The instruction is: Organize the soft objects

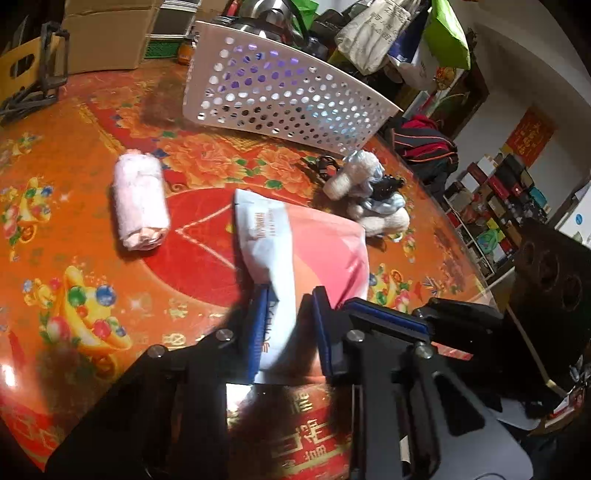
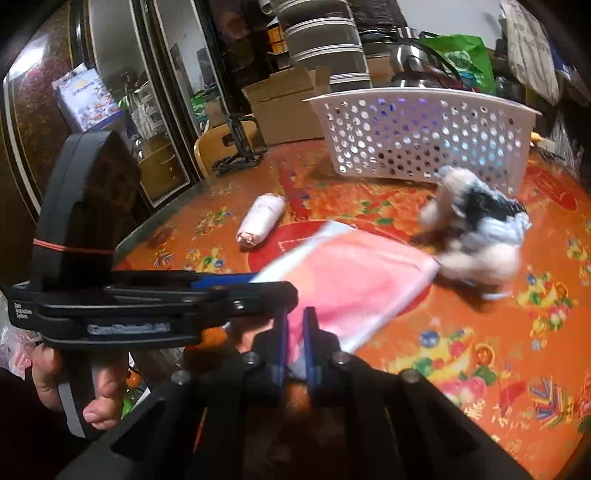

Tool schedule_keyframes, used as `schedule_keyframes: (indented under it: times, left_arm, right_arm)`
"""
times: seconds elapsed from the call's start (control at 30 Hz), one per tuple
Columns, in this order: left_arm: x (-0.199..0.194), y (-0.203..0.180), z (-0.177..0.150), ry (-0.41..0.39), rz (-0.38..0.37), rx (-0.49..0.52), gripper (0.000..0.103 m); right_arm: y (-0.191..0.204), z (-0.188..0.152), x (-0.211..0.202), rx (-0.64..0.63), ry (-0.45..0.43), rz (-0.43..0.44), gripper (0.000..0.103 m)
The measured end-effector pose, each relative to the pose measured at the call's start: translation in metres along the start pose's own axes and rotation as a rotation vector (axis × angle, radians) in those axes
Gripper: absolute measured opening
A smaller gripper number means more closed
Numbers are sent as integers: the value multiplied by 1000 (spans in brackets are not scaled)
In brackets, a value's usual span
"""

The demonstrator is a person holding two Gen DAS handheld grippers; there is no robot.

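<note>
A soft pink and white pack [image 1: 321, 243] lies on the red patterned table [image 1: 74, 236], and both grippers grip its near end. In the left wrist view my left gripper [image 1: 290, 325] is shut on its white edge, blue pads pressing on both sides. In the right wrist view my right gripper [image 2: 295, 343] is shut on the pack's [image 2: 354, 273] pink corner. A rolled pink towel [image 1: 138, 206] [image 2: 260, 221] lies left of the pack. A white and blue plush toy [image 1: 369, 195] [image 2: 476, 236] sits at the pack's far right corner. The white perforated basket [image 1: 280, 92] [image 2: 424, 136] stands behind them.
Cardboard boxes [image 1: 107, 33] and a black stand [image 1: 48, 62] sit at the table's far left. Hanging bags [image 1: 406, 33] and pots crowd the space behind the basket. A hand [image 2: 48, 373] holds the left gripper's handle. The table edge [image 1: 465, 258] runs along the right, with shelves beyond it.
</note>
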State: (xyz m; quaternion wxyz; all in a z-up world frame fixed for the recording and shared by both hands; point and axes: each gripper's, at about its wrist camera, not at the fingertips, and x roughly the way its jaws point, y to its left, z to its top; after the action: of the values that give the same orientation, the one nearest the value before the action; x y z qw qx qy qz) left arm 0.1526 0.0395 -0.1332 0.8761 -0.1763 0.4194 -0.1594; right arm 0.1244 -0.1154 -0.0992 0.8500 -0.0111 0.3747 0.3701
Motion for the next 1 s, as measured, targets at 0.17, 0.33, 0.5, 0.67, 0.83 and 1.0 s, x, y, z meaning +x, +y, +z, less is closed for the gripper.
schedule_keyframes:
  times: [0.17,0.33,0.5,0.67,0.83,1.0]
  left_arm:
    - [3,-7,0,9,44,23,16]
    - [-1,-10,-7,-27,77,32,16]
    - [-12,-12,-20,-66,135,-1,16]
    - [-16,-11,-24,-83,152,-21,16]
    - [-18,-10,-27,-95,167,-30,16]
    - [-18,-10,-30,-106,171,-49,17]
  right_arm:
    - [1,-2,0,0,3,1,0]
    - [-22,-5,-35,97,-59,-87,0]
    - [-36,-19,-26,162,16,-88,18]
    - [-24,-20,-23,164,8,-51,22]
    - [-19,-21,-23,152,19,-49,23]
    - [-17,-25,-26,156,31,-46,61]
